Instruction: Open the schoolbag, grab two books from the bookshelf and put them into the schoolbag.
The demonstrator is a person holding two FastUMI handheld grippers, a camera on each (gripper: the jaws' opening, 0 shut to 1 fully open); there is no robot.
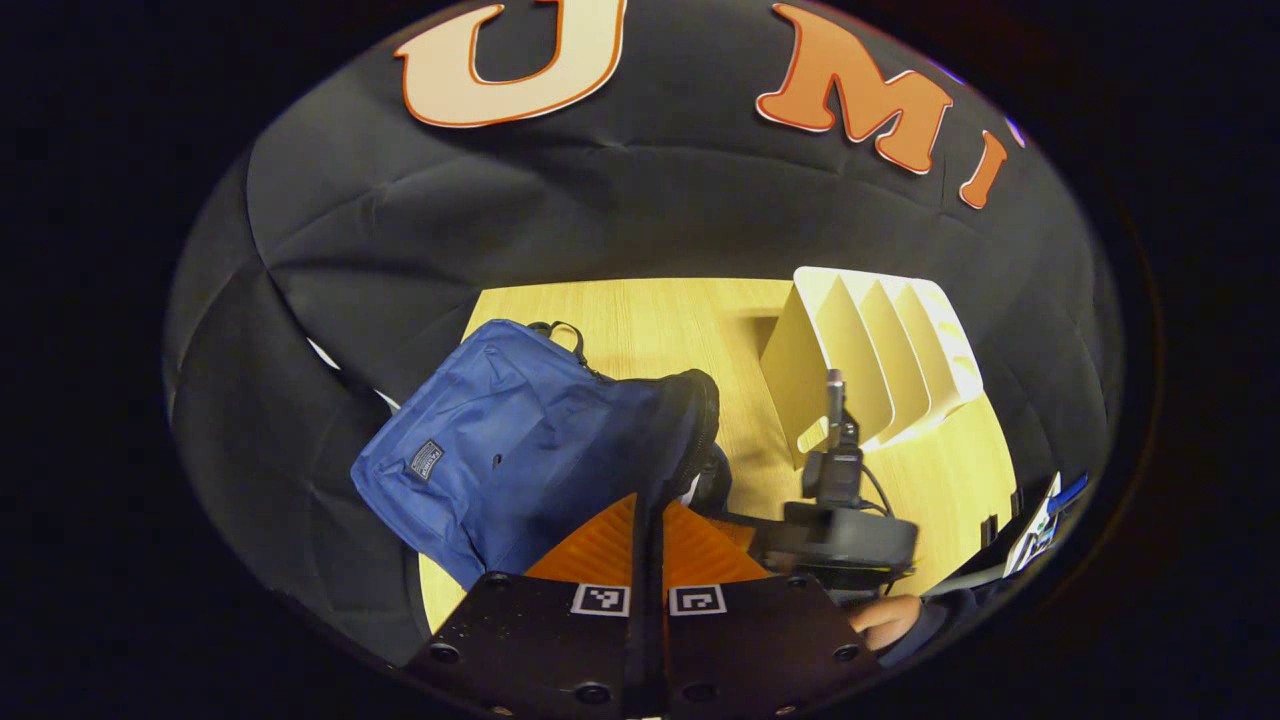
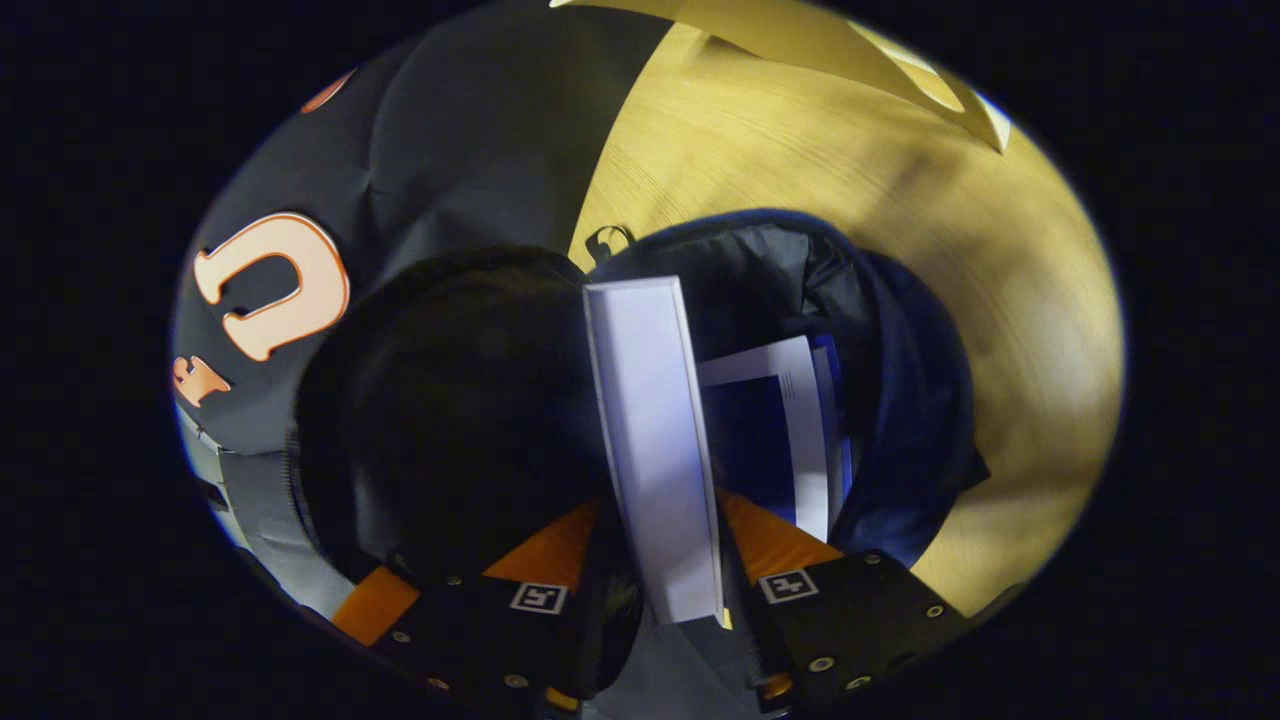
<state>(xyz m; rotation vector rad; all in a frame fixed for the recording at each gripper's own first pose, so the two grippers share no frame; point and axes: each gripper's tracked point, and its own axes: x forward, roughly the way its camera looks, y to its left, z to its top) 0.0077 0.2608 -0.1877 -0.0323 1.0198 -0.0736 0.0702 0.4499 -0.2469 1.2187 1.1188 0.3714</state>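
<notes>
Pinching the dark edge of the schoolbag (image 1: pixel 520 440) between my left claw (image 1: pixel 648 560), I have that claw closed down to a thin slit on the fabric of the flap, and I judge the point is to hold the mouth of the bag wide so a book can drop in without snagging. The bag lies on the tabletop (image 1: pixel 690 320) at about 10 o'clock from that claw, its handle loop pointing away from me. My right claw (image 2: pixel 665 580) is clamped on the lower end of a pale book (image 2: pixel 650 430), both sides pressing its covers — the book stands edge-on, reaching toward 12 o'clock straight over the bag's open mouth (image 2: pixel 800 270), which seems the sensible way to slide it down into the narrow opening. Just at 1 o'clock of it, already inside the dark lining, sits another book (image 2: pixel 770 430) with a dark blue cover and a white band. In the left gripper view my right claw (image 1: pixel 835 400) shows at about 2 o'clock, held in a hand (image 1: pixel 885 615), in front of the cream bookshelf (image 1: pixel 880 350), which stands upright on the tabletop and whose slots look bare from here. Counting — two books, one in the bag and one in my grip; one schoolbag; one bookshelf with roughly four dividers; two claws.
</notes>
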